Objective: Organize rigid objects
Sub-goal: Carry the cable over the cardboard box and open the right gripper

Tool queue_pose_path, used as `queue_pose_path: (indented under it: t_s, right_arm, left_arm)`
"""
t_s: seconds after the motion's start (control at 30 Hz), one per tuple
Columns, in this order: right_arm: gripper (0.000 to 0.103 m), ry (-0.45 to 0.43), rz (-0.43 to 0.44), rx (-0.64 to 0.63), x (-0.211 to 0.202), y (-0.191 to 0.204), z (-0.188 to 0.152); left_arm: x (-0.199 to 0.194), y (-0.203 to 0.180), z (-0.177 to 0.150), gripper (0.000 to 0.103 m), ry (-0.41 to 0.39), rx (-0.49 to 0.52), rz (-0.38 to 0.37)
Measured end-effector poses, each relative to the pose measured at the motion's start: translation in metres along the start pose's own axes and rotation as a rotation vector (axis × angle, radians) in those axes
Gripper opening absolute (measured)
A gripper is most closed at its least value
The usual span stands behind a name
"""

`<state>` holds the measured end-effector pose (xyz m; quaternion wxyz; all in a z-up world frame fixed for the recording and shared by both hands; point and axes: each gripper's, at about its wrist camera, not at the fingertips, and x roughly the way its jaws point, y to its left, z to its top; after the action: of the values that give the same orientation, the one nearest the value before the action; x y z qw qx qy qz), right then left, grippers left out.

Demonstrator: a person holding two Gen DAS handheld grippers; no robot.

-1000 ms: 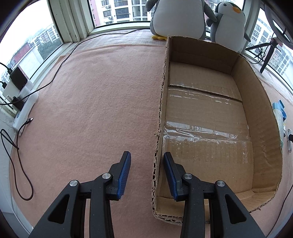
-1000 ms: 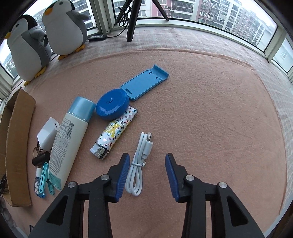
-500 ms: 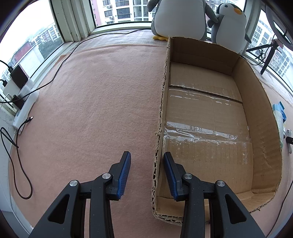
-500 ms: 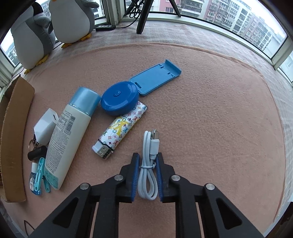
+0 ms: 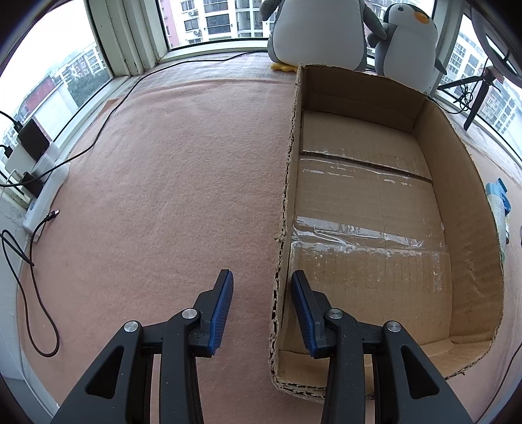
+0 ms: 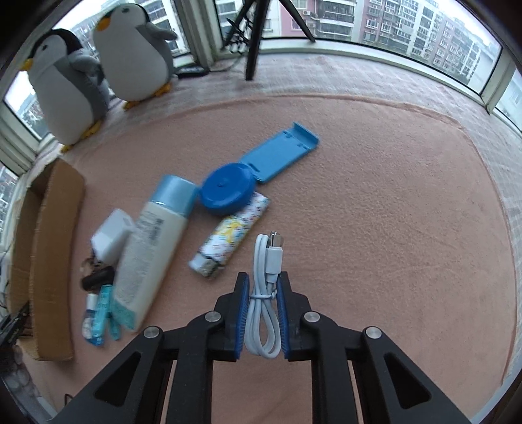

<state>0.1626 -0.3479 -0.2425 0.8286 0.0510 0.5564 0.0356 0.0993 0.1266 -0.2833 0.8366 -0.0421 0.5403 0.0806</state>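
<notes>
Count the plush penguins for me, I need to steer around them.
2. Both stand by the window at the far end of the cardboard box: the larger penguin behind the box's far-left corner, the smaller penguin to its right. None hidden, as far as these views show.

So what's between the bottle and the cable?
The patterned lighter lies between the bottle and the cable, seen in the right wrist view.

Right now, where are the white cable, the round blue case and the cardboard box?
white cable (image 6: 265,287): right wrist view, on the bundled strands between the fingers.
round blue case (image 6: 226,189): right wrist view, middle of its lid.
cardboard box (image 5: 456,208): left wrist view, inner right wall.
</notes>
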Motion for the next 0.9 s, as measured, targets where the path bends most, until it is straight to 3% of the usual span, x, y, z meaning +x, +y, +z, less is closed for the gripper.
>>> queue_pose_path:
  t_s: [0.3, 0.53, 0.9]
  right_arm:
    - [0.015, -0.067, 0.202, -0.094, -0.04, 0.091, -0.002]
    - [0.015, -0.056, 0.339, -0.211, -0.047, 0.177, -0.012]
    - [0.015, 0.008, 0.379, -0.31, -0.022, 0.255, -0.034]
  left_arm:
    - [0.001, -0.002, 0.0, 0.04, -0.004, 0.005, -0.001]
    - [0.001, -0.003, 0.0, 0.04, -0.011, 0.013, 0.0]
    - [0.001, -0.003, -0.001, 0.04, -0.018, 0.013, -0.007]
